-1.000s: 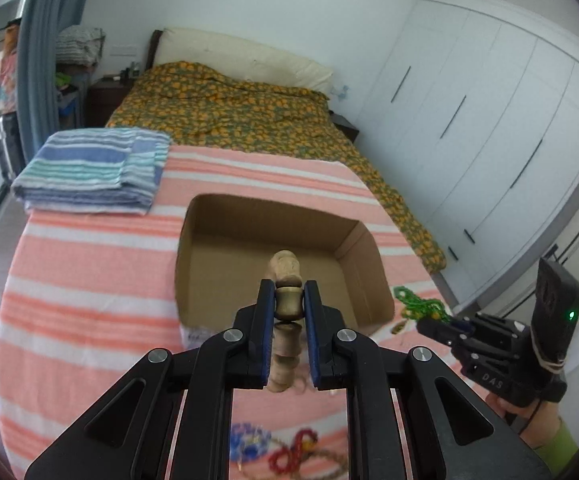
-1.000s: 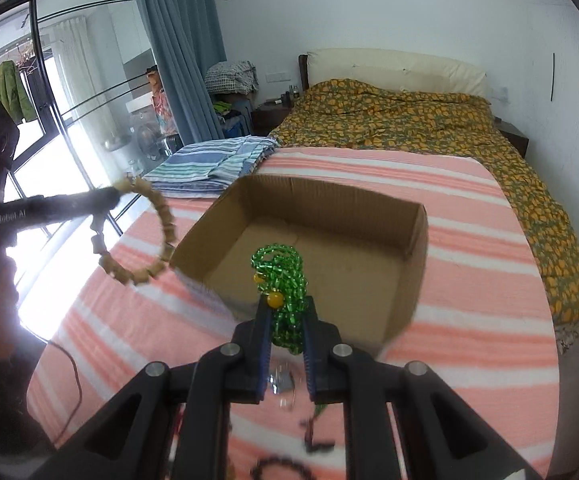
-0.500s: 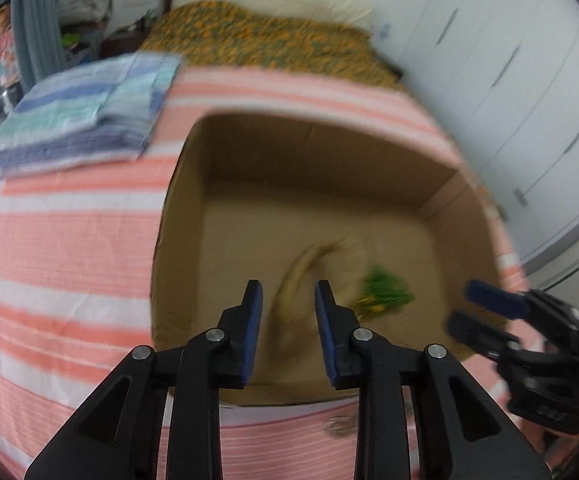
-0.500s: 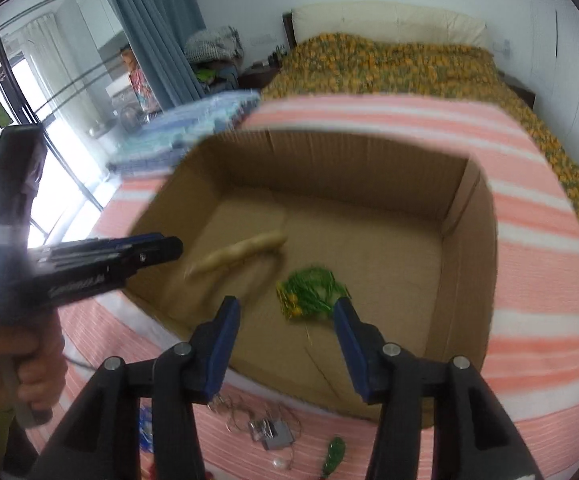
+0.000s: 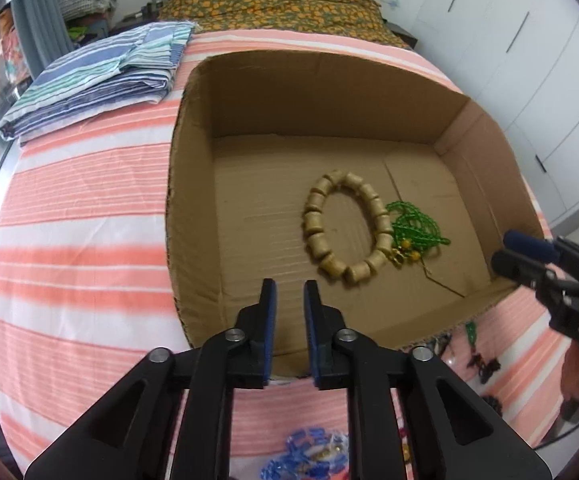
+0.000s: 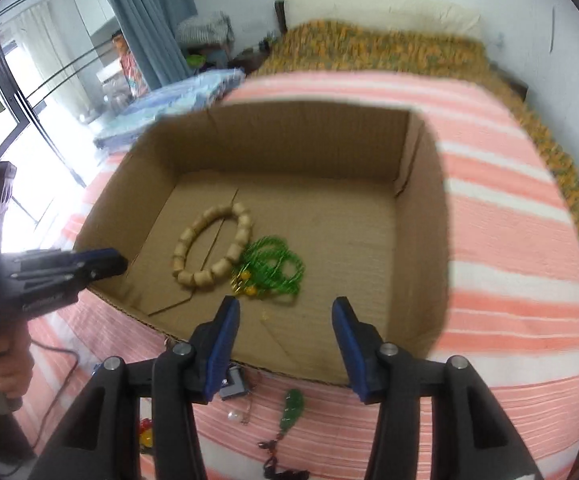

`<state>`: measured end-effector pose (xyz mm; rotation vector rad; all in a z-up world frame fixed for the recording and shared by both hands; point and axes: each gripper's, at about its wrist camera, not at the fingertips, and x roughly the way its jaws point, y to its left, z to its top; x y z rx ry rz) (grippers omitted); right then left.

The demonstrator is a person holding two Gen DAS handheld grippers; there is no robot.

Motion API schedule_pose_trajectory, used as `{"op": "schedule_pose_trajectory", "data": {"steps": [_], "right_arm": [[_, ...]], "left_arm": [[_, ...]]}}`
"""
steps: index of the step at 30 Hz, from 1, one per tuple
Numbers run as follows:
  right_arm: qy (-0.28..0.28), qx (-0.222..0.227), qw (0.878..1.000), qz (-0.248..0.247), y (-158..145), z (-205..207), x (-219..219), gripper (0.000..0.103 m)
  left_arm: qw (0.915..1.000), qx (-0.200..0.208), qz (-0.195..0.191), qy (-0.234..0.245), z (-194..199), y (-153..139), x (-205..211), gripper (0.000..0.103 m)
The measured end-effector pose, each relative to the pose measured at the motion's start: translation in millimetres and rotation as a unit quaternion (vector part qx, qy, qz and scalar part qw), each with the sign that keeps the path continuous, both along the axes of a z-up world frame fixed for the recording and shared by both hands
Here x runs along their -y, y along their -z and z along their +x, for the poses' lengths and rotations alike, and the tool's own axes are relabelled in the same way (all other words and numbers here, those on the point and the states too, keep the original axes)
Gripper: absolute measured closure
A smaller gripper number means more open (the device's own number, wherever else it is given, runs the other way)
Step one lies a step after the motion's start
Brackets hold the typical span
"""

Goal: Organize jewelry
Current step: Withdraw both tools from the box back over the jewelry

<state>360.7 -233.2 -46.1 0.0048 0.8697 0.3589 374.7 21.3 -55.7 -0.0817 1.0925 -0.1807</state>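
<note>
A: Where is the jewelry lying?

B: A bracelet of chunky tan wooden barrel beads (image 5: pixel 347 227) is lying flat on the floor of the open brown cardboard box (image 5: pixel 193 128). A coiled string of small green glass beads with yellow accents (image 5: pixel 413 230) is touching its right side. The box is sitting on the pink-and-white striped bedcover (image 5: pixel 81 216).

A: State of the tools?

B: The left tool (image 5: pixel 289 294) is hovering over the box's near wall, its blue-padded jaws standing slightly apart and gripping nothing. The right tool (image 6: pixel 285 312) is hanging above the near edge, its jaws spread wide and empty.

A: Any legible writing?

B: In the left wrist view, the right tool's black body is showing the letters "DAS" in pale print. In the right wrist view, the left tool's body is carrying a label, but it is too blurred to read.

A: Items outside the box?

B: A green leaf-shaped pendant on a dark cord (image 6: pixel 291 408) and a small square dark-framed charm (image 6: pixel 233 386) are lying on the bedcover just in front of the box. A blue beaded piece (image 5: pixel 309 454) is lying near the left tool's arms. A folded blue-and-white striped cloth (image 5: pixel 101 76) is resting to the box's left.
</note>
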Motion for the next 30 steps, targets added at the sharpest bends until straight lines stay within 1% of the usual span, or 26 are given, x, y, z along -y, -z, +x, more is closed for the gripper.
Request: {"op": "schedule_pose_trajectory", "data": {"steps": [1, 2, 3, 4, 6, 7, 8, 10, 12, 14, 16, 18, 21, 22, 24, 27, 30], "right_arm": [[0.002, 0.021, 1.0, 0.003, -8.8, -6.2, 1.3, 0.054], [0.003, 0.037, 0.999, 0.006, -16.4, -15.0, 3.3, 0.052], [0.003, 0.056, 0.998, 0.008, -25.7, -27.7, 5.5, 0.046], [0.004, 0.074, 0.997, 0.008, -34.0, -41.3, 6.8, 0.038], [0.008, 0.114, 0.993, -0.002, -49.1, -75.9, 12.6, 0.033], [0.012, 0.126, 0.992, -0.008, -54.8, -88.0, 9.9, 0.031], [0.017, 0.132, 0.991, -0.013, -56.6, -101.1, 12.1, 0.03], [0.036, 0.141, 0.989, -0.023, -55.2, -134.0, 19.8, 0.027], [0.057, 0.147, 0.987, -0.031, -46.5, -166.6, 26.7, 0.026], [0.085, 0.145, 0.985, -0.048, -29.0, -198.4, 31.8, 0.025], [0.106, 0.128, 0.985, -0.054, -7.5, -222.8, 36.2, 0.025], [0.13, 0.1, 0.985, -0.056, 22.0, -247.2, 38.3, 0.025], [0.15, 0.071, 0.984, -0.066, 59.1, -271.0, 33.2, 0.025], [0.152, 0.064, 0.984, -0.068, 65.1, -274.1, 30.5, 0.025], [0.156, 0.053, 0.984, -0.067, 81.6, -283.5, 25.3, 0.025], [0.158, 0.052, 0.984, -0.068, 95.8, -287.8, 18.0, 0.025], [0.157, 0.063, 0.983, -0.075, 99.6, -289.2, 13.4, 0.025]], "left_arm": [[0.9999, 0.008, -0.007, -0.002, -4.3, -4.2, -0.5, 0.071], [0.9997, 0.021, -0.012, -0.005, -10.5, -10.4, -1.6, 0.062], [0.9992, 0.035, -0.015, -0.01, -18.0, -17.5, -3.1, 0.045], [0.9981, 0.056, -0.021, -0.012, -29.5, -27.4, -5.1, 0.034], [0.9957, 0.088, -0.02, -0.018, -48.6, -43.0, -8.9, 0.025], [0.9931, 0.114, -0.019, -0.021, -67.7, -55.0, -12.8, 0.02], [0.9909, 0.131, -0.019, -0.025, -79.3, -61.4, -17.6, 0.018], [0.9847, 0.168, -0.021, -0.043, -118.5, -76.5, -29.3, 0.007], [0.9799, 0.191, -0.023, -0.055, -142.1, -86.2, -42.5, 0.005], [0.9747, 0.211, -0.018, -0.071, -179.0, -93.2, -57.5, 0.004], [0.9707, 0.223, -0.009, -0.088, -208.0, -92.6, -69.4, 0.002], [0.9688, 0.226, 0.006, -0.102, -235.9, -83.4, -76.9, 0.002], [0.9723, 0.204, 0.025, -0.11, -267.4, -53.4, -81.6, 0.002], [0.974, 0.196, 0.027, -0.11, -274.1, -41.9, -79.3, 0.002], [0.9784, 0.179, 0.017, -0.101, -281.6, -17.8, -69.4, 0.002], [0.9844, 0.156, 0.003, -0.081, -289.9, 9.7, -52.5, 0.002], [0.9847, 0.161, 0.002, -0.067, -295.7, 26.4, -34.8, 0.002]]}}
